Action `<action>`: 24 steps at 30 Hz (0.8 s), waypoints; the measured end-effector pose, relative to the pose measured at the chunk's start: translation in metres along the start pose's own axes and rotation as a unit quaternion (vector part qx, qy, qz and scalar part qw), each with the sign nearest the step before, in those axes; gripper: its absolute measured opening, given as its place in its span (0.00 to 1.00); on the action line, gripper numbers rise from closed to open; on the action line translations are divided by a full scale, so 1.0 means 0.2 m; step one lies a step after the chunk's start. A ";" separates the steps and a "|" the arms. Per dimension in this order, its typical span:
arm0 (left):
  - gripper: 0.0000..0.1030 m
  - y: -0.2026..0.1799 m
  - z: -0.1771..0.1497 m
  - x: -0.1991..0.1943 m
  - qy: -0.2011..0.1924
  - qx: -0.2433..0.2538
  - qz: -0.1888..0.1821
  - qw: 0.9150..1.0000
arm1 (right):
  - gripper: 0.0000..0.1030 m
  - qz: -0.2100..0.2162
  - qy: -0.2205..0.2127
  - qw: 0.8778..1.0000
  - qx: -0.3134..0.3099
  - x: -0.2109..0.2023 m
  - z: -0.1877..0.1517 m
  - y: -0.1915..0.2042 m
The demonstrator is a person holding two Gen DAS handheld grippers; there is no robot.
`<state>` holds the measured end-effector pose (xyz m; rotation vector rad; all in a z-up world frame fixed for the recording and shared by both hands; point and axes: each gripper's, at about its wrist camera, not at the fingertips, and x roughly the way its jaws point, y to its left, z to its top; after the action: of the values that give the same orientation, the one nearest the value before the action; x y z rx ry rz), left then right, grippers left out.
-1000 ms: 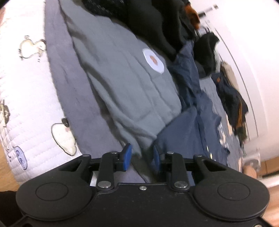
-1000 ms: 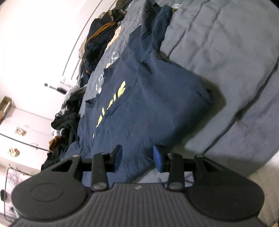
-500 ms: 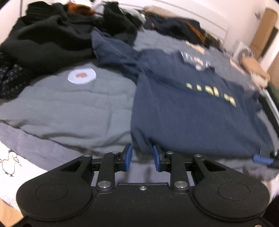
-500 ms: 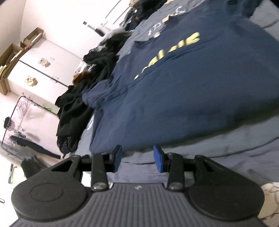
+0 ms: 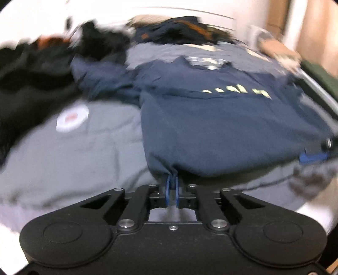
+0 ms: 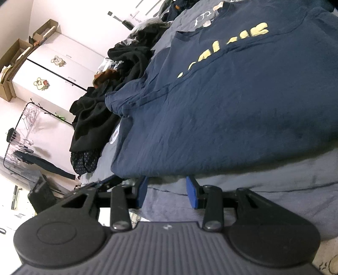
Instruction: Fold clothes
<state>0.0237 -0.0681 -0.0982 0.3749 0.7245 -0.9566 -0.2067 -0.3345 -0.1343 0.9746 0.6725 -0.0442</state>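
— What did the room look like beyond the bed (image 6: 243, 203)?

— A pale, pinkish-white wall (image 6: 69, 19) stood behind it, brightly lit. Against it was a white wardrobe (image 6: 52, 72) with cartoon animal stickers (image 6: 41, 83) on its doors, and open cardboard boxes (image 6: 12, 61) sat on top.

— Anything beside the wardrobe?

— A black metal clothes rack (image 6: 23, 127) with empty hangers and a dark garment hanging from it. A dark bag (image 6: 43, 194) stood on the floor near it.

— And the bed itself?

— It was covered with a grey sheet. In the left view, blurred, a white headboard (image 5: 190, 14) ran along the far edge, and a wood-coloured panel (image 5: 316, 31) showed at the far right corner.
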 end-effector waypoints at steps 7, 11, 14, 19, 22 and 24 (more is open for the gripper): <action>0.00 0.06 -0.02 -0.03 0.056 0.143 0.008 0.988 | 0.38 0.000 0.004 1.000 0.005 0.03 0.02 -0.02; 0.00 0.22 -0.04 -0.09 0.082 0.107 0.016 0.991 | 0.38 -0.002 0.004 1.000 0.006 0.03 0.03 -0.03; 0.02 0.27 -0.01 -0.18 0.050 0.020 0.011 0.998 | 0.38 -0.003 -0.007 1.000 0.008 0.02 0.05 -0.03; 0.49 0.18 0.06 -0.22 -0.008 -0.134 -0.036 0.990 | 0.38 -0.008 -0.020 1.000 0.019 -0.01 0.06 -0.04; 0.52 0.07 0.07 -0.19 -0.029 -0.201 -0.063 0.977 | 0.38 -0.018 -0.031 0.999 0.029 -0.03 0.06 -0.06; 0.52 0.01 0.06 -0.15 -0.032 -0.248 -0.081 0.965 | 0.38 -0.024 -0.041 0.998 0.035 -0.05 0.06 -0.07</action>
<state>0.0192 -0.0558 -0.0693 -0.1580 0.9152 -0.8990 -0.2138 -0.3557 -0.1348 1.0190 0.6230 -0.1496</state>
